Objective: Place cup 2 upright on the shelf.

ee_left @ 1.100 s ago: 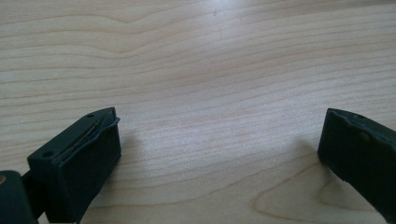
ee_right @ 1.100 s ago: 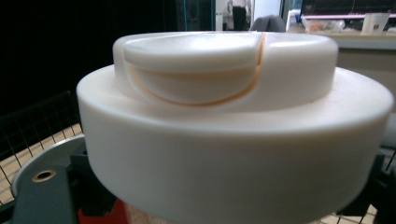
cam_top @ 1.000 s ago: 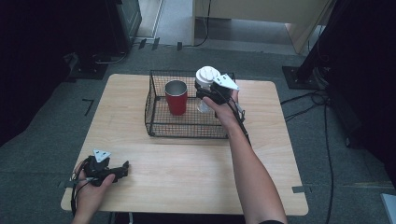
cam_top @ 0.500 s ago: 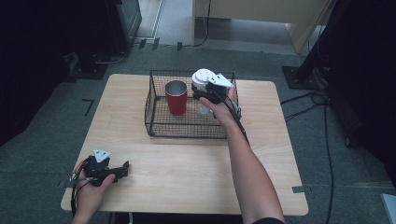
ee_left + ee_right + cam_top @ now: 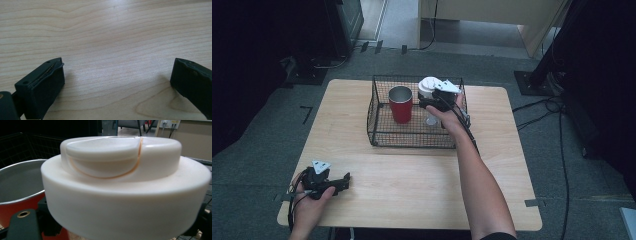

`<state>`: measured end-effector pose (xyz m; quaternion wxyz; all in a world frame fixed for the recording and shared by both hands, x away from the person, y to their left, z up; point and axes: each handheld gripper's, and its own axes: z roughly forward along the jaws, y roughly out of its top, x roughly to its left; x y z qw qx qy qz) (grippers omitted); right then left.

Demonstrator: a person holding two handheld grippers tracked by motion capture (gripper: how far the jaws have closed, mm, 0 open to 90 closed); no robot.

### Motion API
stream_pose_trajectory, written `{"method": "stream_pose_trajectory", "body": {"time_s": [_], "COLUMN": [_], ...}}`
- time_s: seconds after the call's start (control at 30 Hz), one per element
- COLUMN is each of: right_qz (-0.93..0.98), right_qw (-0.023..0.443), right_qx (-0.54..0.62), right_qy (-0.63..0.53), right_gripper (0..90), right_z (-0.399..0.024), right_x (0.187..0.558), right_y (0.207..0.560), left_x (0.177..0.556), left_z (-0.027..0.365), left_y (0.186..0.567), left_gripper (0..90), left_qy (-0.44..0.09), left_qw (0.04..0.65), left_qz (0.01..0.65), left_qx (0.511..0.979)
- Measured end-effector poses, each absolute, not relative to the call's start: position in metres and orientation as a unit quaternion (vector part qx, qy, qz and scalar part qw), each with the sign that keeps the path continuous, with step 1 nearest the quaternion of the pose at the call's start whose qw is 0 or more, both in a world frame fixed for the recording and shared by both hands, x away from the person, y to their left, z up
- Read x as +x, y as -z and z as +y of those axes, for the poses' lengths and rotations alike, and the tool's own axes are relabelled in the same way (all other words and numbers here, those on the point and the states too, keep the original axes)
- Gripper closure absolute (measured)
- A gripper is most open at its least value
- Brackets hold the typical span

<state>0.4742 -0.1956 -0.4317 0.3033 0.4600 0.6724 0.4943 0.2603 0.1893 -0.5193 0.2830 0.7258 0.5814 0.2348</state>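
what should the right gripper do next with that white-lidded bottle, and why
Probably lower it straight down. The right gripper is shut on the white-lidded bottle, held inside the wire basket beside the red cup, so settling it on the basket floor before opening looks safest.

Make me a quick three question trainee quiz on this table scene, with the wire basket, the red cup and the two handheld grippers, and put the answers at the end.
1. True or false: the red cup stands upright inside the wire basket.
2. What does the right gripper hold? A) a white lid, B) a spoon, C) a sponge.
3. Fill in: the left gripper rests on the wooden ____ with its jaws apart and nothing between them.

Key:
1. True.
2. A, the white lid, held above the basket beside the cup.
3. Table.
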Motion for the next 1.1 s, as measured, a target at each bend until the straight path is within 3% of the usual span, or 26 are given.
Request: {"method": "stream_pose_trajectory", "body": {"time_s": [0.7, 0.9, 1.1], "right_qz": [0.706, 0.737, 0.743], "right_qw": [0.283, 0.272, 0.262], "right_qx": [0.454, 0.442, 0.448], "right_qy": [-0.464, -0.433, -0.423], "right_gripper": [13.6, 3.4, 0.6], "right_z": [-0.194, -0.199, -0.200], "right_x": [0.473, 0.469, 0.465], "right_y": [0.429, 0.422, 0.419], "left_x": [0.260, 0.260, 0.260], "left_z": [0.189, 0.189, 0.189], "left_y": [0.519, 0.519, 0.519], "left_gripper": [0.0, 0.0, 0.0], "left_qy": [-0.235, -0.235, -0.234], "left_qw": [0.283, 0.283, 0.283], "left_qz": [0.581, 0.581, 0.581], "left_qx": [0.726, 0.726, 0.726]}}
